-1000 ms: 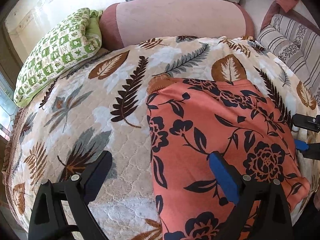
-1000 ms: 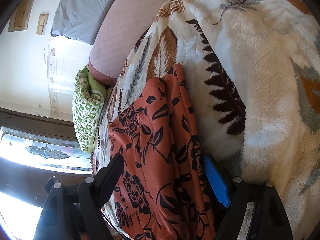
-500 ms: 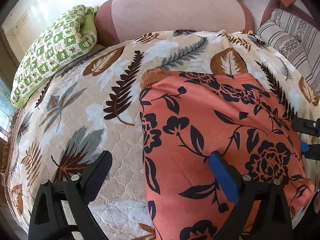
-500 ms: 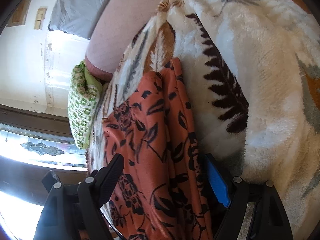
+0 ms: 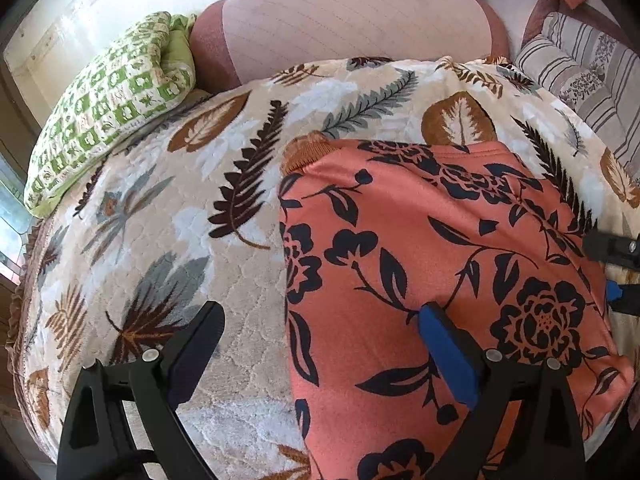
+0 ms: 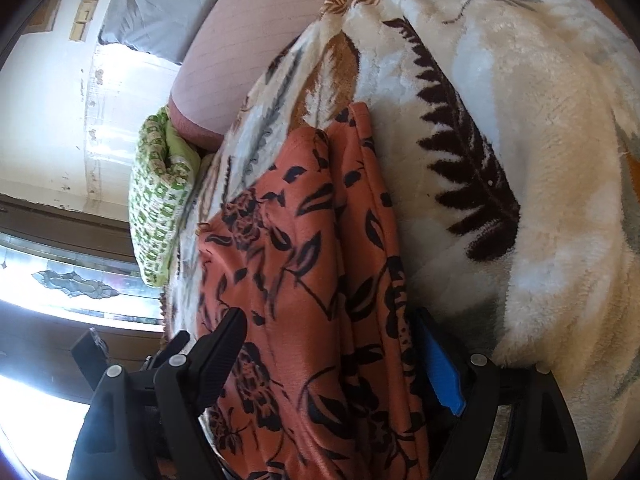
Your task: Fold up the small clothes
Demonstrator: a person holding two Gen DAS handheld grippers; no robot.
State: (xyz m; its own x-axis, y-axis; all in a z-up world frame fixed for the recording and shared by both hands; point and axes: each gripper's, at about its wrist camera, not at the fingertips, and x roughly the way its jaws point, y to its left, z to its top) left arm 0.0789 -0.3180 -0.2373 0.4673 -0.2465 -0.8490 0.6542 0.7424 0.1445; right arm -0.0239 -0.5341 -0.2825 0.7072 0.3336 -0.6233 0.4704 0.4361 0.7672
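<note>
My 2 grippers, left (image 5: 320,322) and right (image 6: 334,330), hang spread over the coral floral garment (image 5: 440,264), already folded into a block; final tidying likely remains.

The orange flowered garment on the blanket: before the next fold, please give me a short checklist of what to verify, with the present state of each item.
1. Orange garment lies on the leaf-print blanket: ok.
2. Garment already folded at least once, layered edges showing in the right wrist view: ok.
3. Left gripper jaws open, one finger over the blanket, the other over the garment: ok.
4. Right gripper jaws wide, cloth between them; pressing on it: cannot tell.
5. Green pillow apart from the garment: ok.
6. Top surface smooth, no big wrinkles: ok in the left wrist view.
</note>
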